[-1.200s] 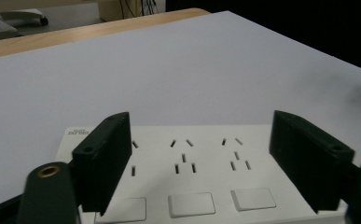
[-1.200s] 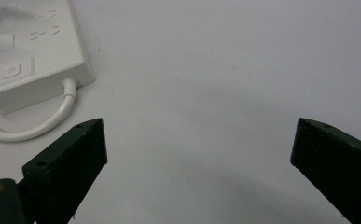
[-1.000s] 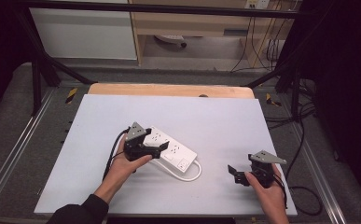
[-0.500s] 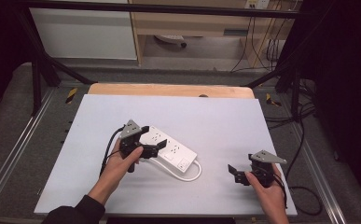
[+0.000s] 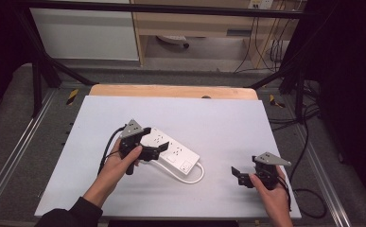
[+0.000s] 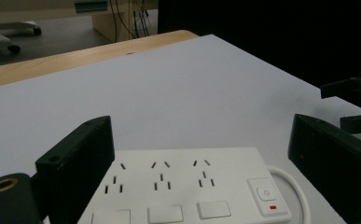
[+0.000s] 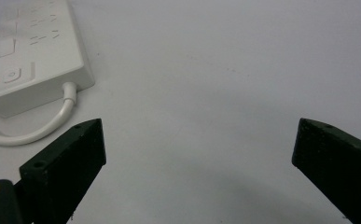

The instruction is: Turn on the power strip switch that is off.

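Two grippers over a pale surface (image 5: 218, 118). Left gripper (image 5: 153, 147) sits at the near-left end of a white power strip (image 5: 173, 152), jaws wide, straddling the strip w/o clamping it; in the left gripper view the strip (image 6: 187, 186) lies between both jaws, sockets and switch facing up. Strip rests flat, roughly mid-surface, its white cord (image 5: 197, 176) looping off the right end. Right gripper (image 5: 239, 176) is well apart, near the front-right edge, jaws wide, holding nothing; strip (image 7: 33, 51) seen off to its upper left.
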`<act>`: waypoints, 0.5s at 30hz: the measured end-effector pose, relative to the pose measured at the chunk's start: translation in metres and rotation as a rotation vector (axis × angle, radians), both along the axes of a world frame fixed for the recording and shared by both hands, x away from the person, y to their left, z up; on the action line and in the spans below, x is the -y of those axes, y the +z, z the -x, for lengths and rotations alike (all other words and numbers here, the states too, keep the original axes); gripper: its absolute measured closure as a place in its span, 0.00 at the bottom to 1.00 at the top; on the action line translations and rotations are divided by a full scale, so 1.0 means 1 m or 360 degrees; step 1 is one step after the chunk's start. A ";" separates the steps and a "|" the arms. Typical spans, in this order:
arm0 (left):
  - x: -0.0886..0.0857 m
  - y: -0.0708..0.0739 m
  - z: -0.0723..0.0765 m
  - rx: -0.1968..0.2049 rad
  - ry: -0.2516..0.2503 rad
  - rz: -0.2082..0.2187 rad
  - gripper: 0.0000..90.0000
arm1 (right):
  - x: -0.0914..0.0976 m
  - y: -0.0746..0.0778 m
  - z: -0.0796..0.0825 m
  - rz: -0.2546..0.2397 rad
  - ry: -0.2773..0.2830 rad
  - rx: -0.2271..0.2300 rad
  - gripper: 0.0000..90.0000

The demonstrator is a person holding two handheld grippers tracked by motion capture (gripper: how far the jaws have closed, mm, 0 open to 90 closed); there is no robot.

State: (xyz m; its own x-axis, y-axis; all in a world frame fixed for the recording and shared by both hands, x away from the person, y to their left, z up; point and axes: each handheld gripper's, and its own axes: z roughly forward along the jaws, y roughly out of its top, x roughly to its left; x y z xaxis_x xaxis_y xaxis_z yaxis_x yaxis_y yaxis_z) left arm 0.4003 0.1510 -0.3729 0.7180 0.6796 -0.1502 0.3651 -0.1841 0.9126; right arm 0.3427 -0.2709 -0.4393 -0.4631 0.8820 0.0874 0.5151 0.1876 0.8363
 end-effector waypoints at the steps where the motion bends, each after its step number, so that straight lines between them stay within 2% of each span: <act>1: -0.002 0.001 0.000 0.0002 0.0005 0.0007 0.08 | 0.000 0.000 0.000 0.0001 0.0001 0.0000 0.03; 6: -0.018 0.008 0.004 0.0005 0.0030 0.0025 0.08 | 0.000 0.000 0.000 -0.0004 0.0009 0.0002 0.03; 9: -0.028 0.013 0.007 0.0021 0.0052 0.0014 0.08 | 0.000 0.001 0.001 -0.0001 0.0017 0.0010 0.03; 15: -0.057 0.021 0.017 0.0047 0.0112 0.0014 0.09 | 0.000 0.000 0.000 -0.0001 0.0017 0.0009 0.03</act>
